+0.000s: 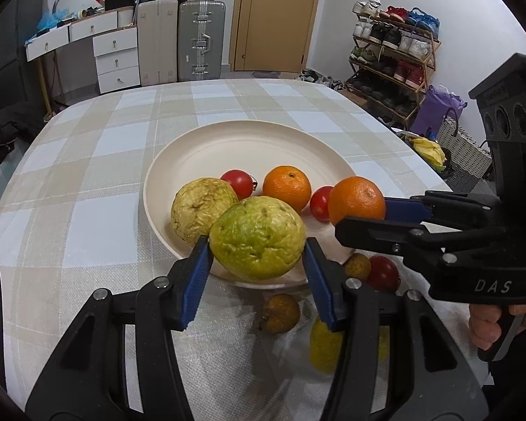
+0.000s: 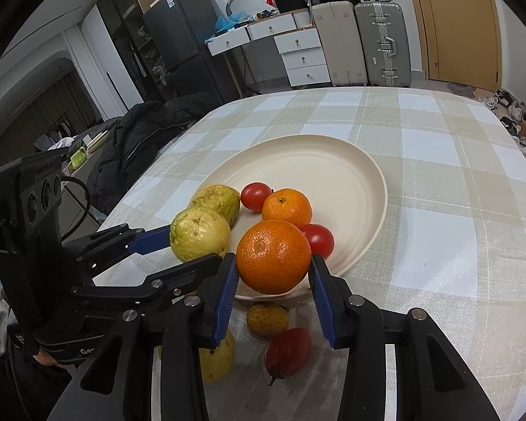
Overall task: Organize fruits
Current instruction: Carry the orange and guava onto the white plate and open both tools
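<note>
My left gripper is shut on a green guava and holds it over the near rim of the cream plate. My right gripper is shut on an orange, also over the plate's near edge. The two held fruits hang side by side, the guava left of the orange. In the plate lie a second guava, another orange and two tomatoes.
On the checked cloth below the grippers lie a brownish fruit, a red fruit and a yellow one. A black jacket hangs off the table's left side. A shoe rack stands far right.
</note>
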The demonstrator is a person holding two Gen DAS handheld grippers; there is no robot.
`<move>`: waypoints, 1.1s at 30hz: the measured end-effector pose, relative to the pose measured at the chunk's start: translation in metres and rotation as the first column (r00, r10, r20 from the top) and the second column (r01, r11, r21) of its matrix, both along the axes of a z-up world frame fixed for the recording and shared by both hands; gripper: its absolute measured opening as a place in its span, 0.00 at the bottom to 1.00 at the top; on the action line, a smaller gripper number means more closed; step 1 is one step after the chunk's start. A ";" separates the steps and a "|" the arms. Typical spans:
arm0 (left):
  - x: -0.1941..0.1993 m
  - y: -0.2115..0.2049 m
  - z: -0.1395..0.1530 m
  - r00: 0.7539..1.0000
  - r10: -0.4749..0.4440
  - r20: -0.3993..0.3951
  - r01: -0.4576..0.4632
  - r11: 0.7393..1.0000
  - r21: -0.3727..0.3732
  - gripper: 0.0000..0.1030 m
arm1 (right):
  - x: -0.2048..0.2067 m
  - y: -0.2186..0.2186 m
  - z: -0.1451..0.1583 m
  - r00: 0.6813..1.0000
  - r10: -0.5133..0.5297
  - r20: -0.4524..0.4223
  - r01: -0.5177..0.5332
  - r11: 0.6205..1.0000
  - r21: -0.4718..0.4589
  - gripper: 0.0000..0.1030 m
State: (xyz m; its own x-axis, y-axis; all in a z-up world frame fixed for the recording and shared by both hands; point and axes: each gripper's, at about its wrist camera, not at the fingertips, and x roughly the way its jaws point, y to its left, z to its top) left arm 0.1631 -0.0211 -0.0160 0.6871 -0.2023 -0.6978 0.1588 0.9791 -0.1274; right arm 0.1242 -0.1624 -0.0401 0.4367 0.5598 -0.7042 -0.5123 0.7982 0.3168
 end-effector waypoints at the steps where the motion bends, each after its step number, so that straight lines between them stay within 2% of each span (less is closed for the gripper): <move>1: 0.001 0.000 0.000 1.000 0.002 0.001 -0.002 1.000 0.006 0.49 | 0.000 0.000 0.000 1.000 0.001 -0.002 -0.001 1.000 0.002 0.41; 6: 0.007 0.002 -0.001 1.000 0.013 0.006 -0.013 0.999 0.039 0.49 | 0.005 0.004 -0.003 1.000 0.011 -0.021 -0.011 1.000 0.014 0.41; 13: 0.013 0.005 -0.003 1.000 0.029 0.010 -0.029 0.998 0.052 0.49 | 0.010 0.010 -0.007 1.000 0.013 -0.009 -0.013 1.000 -0.029 0.41; 33: 0.020 0.006 -0.002 0.998 0.057 -0.008 -0.057 0.997 0.046 0.49 | 0.014 0.008 0.000 0.999 -0.024 0.037 0.027 0.995 -0.093 0.42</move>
State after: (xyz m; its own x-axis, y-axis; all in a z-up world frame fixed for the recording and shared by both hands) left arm 0.1831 -0.0152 -0.0179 0.6899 -0.1308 -0.7120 0.1017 0.9913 -0.0836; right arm 0.1386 -0.1545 -0.0404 0.4758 0.4806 -0.7366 -0.5012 0.8364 0.2220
